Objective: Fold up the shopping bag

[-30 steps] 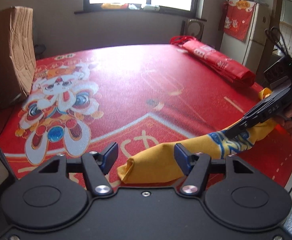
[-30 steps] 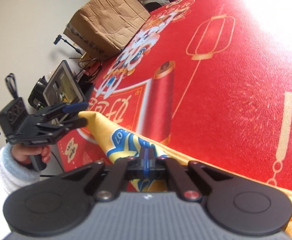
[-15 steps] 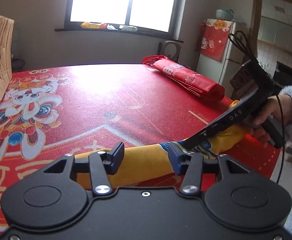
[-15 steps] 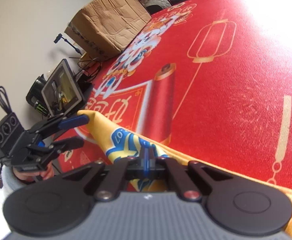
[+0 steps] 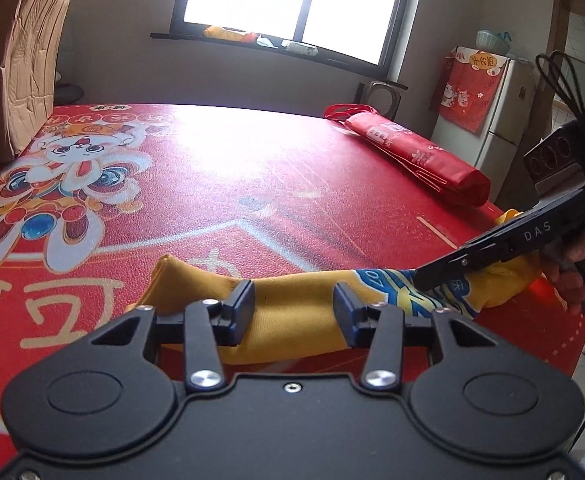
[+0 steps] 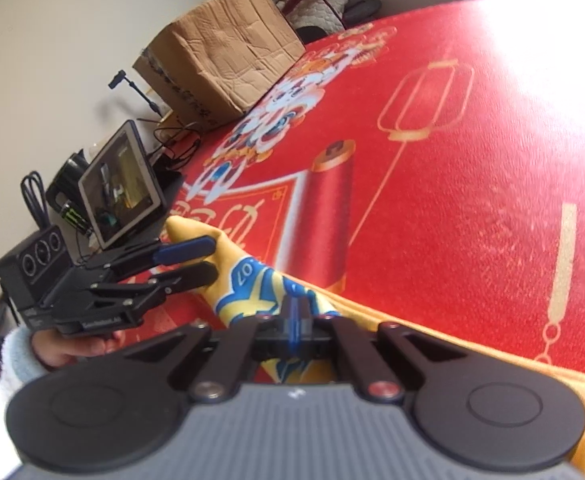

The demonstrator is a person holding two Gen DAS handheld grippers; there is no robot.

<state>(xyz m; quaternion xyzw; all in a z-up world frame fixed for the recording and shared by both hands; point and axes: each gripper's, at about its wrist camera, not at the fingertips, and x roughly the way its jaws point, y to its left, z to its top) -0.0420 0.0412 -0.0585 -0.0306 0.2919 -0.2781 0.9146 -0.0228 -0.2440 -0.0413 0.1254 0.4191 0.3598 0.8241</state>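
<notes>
Lying in a long, rumpled roll across the red printed worktop [image 5: 252, 168], the yellow shopping bag [image 5: 292, 300] stretched between both claws. The left claw [image 5: 292, 306] straddled the bag near its folded end, blue pads apart on either side of the cloth and not visibly pressing it; its jaws were closing. The folded tip of the bag poked out beyond the left finger of that claw. Farther along the bag, to the right of the left claw, the right claw [image 5: 422, 280] reached in from the side, held by a hand [image 5: 572, 264], its tips down on the blue-printed patch of the fabric. In the right wrist view, the right claw [image 6: 297, 322] showed its pads nearly together with the blue-printed cloth between them; its jaws were opening, and the pads still looked to be nipping the fabric. Ahead and to the left of the right claw, the left claw [image 6: 196, 258] showed as two dark fingers, one above the other, against the yellow end. Well beyond the left claw lay a rolled red bag [image 5: 412, 156], and a cardboard box [image 5: 16, 80] stood far off to its left.
</notes>
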